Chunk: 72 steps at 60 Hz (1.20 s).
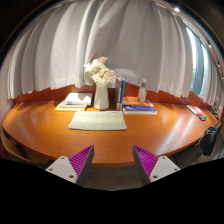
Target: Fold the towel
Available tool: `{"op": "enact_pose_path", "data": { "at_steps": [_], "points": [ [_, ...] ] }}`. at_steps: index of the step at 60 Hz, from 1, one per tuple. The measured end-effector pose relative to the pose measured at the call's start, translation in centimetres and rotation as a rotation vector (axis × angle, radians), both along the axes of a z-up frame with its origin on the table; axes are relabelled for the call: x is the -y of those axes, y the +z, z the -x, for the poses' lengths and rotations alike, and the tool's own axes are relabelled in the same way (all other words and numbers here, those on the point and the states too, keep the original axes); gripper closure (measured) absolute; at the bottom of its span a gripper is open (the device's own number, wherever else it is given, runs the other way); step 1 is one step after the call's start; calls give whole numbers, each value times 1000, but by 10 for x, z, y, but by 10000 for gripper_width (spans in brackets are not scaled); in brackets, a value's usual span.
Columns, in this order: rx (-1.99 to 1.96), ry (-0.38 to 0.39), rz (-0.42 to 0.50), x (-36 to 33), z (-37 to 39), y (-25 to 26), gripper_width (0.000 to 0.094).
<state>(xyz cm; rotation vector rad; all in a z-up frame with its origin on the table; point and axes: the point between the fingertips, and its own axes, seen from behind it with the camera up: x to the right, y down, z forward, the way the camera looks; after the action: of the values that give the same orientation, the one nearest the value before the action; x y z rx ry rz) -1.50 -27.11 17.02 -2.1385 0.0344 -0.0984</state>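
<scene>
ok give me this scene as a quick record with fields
surface: wooden table
towel: flat on the table, beyond the fingers, not yet folded
vase: white flowers, behind the towel
books: right of the vase
papers: left of the vase
backdrop: curtains
gripper: open, holding nothing, short of the table edge

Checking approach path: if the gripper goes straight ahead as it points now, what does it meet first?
The gripper, fingers open and empty, points across bare table. First in line looks to be the folded towel, with the flower vase beyond; depth is unclear.
</scene>
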Motion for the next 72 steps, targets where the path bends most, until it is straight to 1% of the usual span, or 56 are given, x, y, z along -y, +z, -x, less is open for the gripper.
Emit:
{"op": "enact_pose_path", "data": {
  "at_steps": [10, 16, 22, 27, 35, 44, 46, 51, 52, 56, 57, 59, 60, 62, 63, 66, 72],
  "points": [
    [-25, 80, 121, -42, 83, -86, 162],
    [-31, 122, 155, -88, 129, -111, 171],
    [-29, 154, 157, -146, 167, -122, 174],
    [-25, 163, 146, -199, 191, -128, 176],
    [-23, 152, 155, -273, 211, -143, 182],
    [-38, 147, 173, -327, 225, -166, 195],
    [-30, 146, 178, -334, 226, -171, 210],
    [-8, 146, 200, -344, 227, -183, 265],
    [-9, 143, 181, -348, 227, -180, 294],
    [5, 123, 166, -351, 222, -182, 408],
    [3, 121, 161, -349, 223, -182, 449],
    [1, 111, 148, -347, 222, -181, 559],
    [6, 107, 142, -347, 220, -181, 635],
    [30, 103, 127, -347, 215, -181, 839],
    [52, 104, 121, -347, 212, -181, 874],
    [66, 137, 121, -344, 213, -183, 896],
    [14, 154, 177, -344, 212, -182, 902]
  ]
}}
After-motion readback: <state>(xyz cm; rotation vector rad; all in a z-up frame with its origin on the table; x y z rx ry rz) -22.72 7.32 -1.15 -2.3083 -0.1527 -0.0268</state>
